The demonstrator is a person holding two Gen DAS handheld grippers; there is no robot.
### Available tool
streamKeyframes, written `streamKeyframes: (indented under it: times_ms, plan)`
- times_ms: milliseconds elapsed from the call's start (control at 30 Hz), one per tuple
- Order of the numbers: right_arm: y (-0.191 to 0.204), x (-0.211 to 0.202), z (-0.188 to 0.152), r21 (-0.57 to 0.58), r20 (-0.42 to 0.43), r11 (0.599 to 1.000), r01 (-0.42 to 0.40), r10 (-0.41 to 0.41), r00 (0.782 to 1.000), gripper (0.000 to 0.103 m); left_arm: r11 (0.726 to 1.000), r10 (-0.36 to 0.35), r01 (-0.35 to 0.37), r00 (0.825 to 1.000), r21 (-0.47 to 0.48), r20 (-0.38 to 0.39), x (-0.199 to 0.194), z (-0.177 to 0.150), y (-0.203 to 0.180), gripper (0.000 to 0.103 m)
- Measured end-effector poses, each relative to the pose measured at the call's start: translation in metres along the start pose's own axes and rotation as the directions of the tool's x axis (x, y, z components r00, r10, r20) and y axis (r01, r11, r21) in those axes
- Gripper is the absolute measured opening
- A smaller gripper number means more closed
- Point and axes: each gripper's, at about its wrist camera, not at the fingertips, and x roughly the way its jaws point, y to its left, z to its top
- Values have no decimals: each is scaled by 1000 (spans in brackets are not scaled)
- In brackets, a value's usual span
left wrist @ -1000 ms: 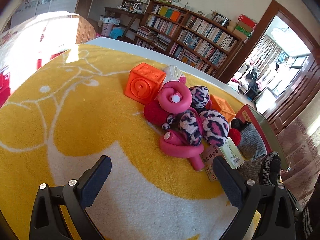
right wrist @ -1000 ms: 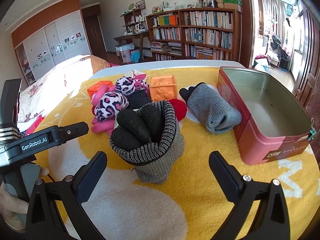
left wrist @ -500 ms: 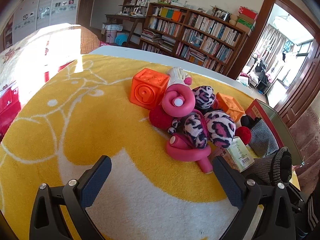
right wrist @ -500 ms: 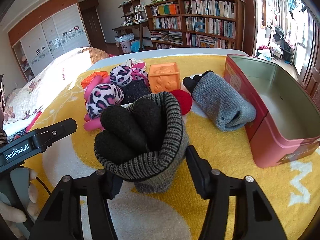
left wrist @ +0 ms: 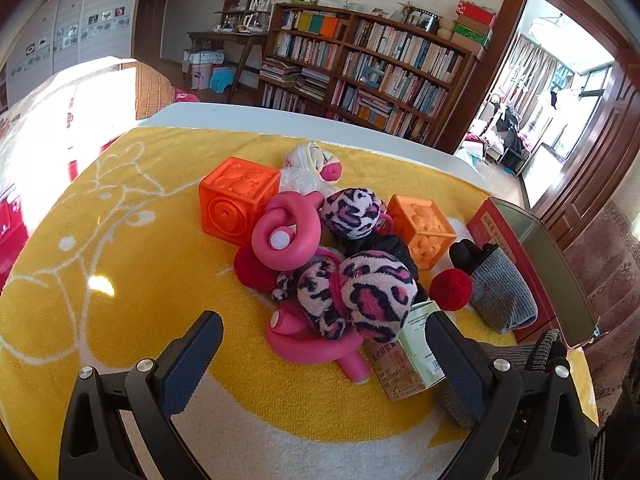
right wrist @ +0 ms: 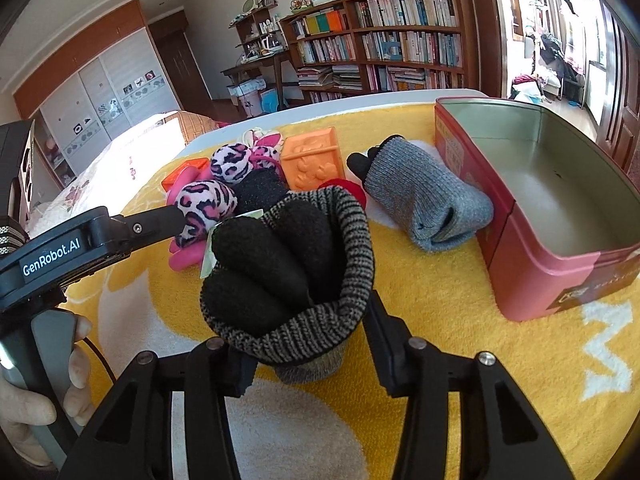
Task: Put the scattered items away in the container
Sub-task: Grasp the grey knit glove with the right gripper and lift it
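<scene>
My right gripper (right wrist: 306,344) is shut on a rolled grey-and-black glove (right wrist: 292,276) and holds it just above the yellow towel (right wrist: 440,300). The open red tin (right wrist: 560,264) stands to its right; its inside is bare. A second grey glove (right wrist: 424,196) lies against the tin's left wall. My left gripper (left wrist: 320,356) is open, just short of the toy pile: leopard plush (left wrist: 360,292), pink foam rollers (left wrist: 316,350), a small carton (left wrist: 408,356), two orange cubes (left wrist: 236,200), red pompoms (left wrist: 450,290).
The towel covers a white table (left wrist: 320,124) whose far edge shows beyond the pile. A white-and-pink plush (left wrist: 312,166) lies behind the pile. The left gripper's body (right wrist: 80,240) sits at the left of the right wrist view. A bookshelf fills the background.
My right gripper has closed on the rolled glove and lifted it slightly. My left gripper has moved in closer to the toy pile, still open.
</scene>
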Motion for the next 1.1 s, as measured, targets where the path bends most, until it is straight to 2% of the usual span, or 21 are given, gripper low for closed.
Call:
streamKeyframes:
  times_ms: [433,633,733,800,833,967,1100]
  plan:
    - [-3,2,-1,22,-6,999,-31,32,999,51,997,23,-29,995,-69,-93,51,16,-1,102]
    - [-5,3,-1,25,-11,999,-38,38,999,51,999,27,-31,996,-38,-83,58,16,-1,101]
    - [-5,3,0,22,-11,999,-35,35,999,51,1000,25,-26,998,-16,-61,55,15,-4,91]
    - [-6,4,0,21,-10,999,-33,33,999,51,999,37,-37,998,10,-42,51,14,-7,79]
    - [-6,4,0,21,-10,999,-32,32,999,51,999,41,-40,998,25,-38,50,13,-9,65]
    - [-6,5,1,21,-5,999,-25,25,1000,51,997,51,-50,999,65,-18,44,10,-14,64]
    - [-6,3,2,22,6,1000,-14,14,1000,51,993,72,-75,997,93,35,33,10,-20,64]
